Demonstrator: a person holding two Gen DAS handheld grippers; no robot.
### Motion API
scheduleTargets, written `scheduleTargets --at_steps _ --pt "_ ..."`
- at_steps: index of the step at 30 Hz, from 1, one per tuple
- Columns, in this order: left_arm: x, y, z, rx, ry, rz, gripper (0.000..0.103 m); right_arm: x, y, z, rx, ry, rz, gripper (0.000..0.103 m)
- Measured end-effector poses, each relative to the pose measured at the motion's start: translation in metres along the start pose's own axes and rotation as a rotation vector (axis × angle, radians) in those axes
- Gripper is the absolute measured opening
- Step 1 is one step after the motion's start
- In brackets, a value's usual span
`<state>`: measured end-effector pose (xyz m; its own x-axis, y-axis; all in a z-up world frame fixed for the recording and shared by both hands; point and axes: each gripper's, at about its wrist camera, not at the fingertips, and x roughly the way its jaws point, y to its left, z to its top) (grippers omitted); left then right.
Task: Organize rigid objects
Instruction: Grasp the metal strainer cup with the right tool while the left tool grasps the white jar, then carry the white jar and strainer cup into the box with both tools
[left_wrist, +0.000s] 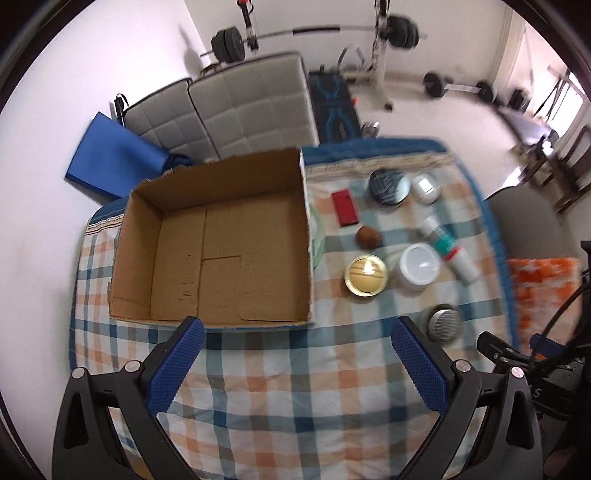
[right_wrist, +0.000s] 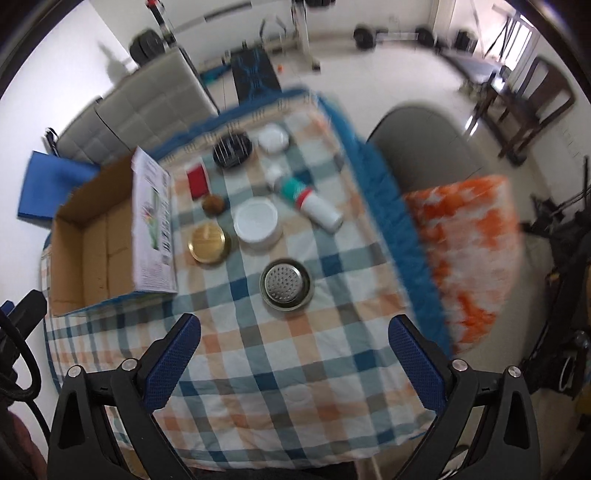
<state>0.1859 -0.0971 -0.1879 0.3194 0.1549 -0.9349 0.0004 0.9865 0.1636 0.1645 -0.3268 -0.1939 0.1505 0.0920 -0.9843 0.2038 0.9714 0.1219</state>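
Observation:
An empty cardboard box stands on the left of the checked tablecloth. To its right lie a red block, a brown ball, a gold-lidded jar, a white tub, a metal strainer cup, a dark round tin, a white jar and bottles lying down. My left gripper and right gripper are open and empty above the cloth.
A chair with an orange-white cushion stands at the table's right edge. A grey mattress and a blue mat lie behind the table. Barbell racks stand at the back. The other gripper's cables show at right.

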Motion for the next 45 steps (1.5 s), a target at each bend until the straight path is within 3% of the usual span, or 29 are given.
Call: scheduleTargets --at_steps 5,10,13,16,19,25,29,36,37,39,40,45 --pt "0.055 -0.023 0.012 0.037 0.065 0.083 0.103 0.108 0.005 0.022 0.035 0.161 -0.003 0.096" --pt "0.082 -0.032 0.022 0.05 0.101 0.098 0.103 0.173 0.006 0.027 0.095 0.279 0.004 0.095" --pt "0.089 -0.035 0.025 0.045 0.116 0.082 0.103 0.197 0.007 0.021 0.108 0.327 -0.018 0.076" --pt "0.091 -0.037 0.031 0.037 0.123 0.043 0.103 0.197 0.0 0.02 0.115 0.324 0.011 0.075" --pt "0.094 -0.041 0.038 0.009 0.141 -0.052 0.103 0.188 -0.012 0.023 0.1 0.304 -0.007 0.074" --pt "0.12 -0.066 0.057 -0.035 0.219 -0.236 0.103 0.16 -0.065 0.039 0.191 0.236 -0.007 0.074" --pt "0.15 -0.101 0.071 0.013 0.304 -0.321 0.103 0.152 -0.08 0.048 0.217 0.226 -0.002 0.074" --pt "0.198 -0.154 0.074 0.175 0.406 -0.278 0.101 0.161 -0.092 0.072 0.228 0.257 0.027 0.074" --pt "0.203 -0.158 0.073 0.184 0.41 -0.274 0.097 0.163 -0.092 0.071 0.233 0.263 0.03 0.074" --pt "0.21 -0.168 0.07 0.219 0.41 -0.272 0.073 0.164 -0.102 0.077 0.235 0.27 0.032 0.074" --pt "0.213 -0.171 0.067 0.23 0.415 -0.292 0.066 0.166 -0.102 0.077 0.234 0.274 0.028 0.074" --pt "0.206 -0.177 0.055 0.271 0.414 -0.268 0.066 0.177 -0.097 0.074 0.216 0.295 0.006 0.074"
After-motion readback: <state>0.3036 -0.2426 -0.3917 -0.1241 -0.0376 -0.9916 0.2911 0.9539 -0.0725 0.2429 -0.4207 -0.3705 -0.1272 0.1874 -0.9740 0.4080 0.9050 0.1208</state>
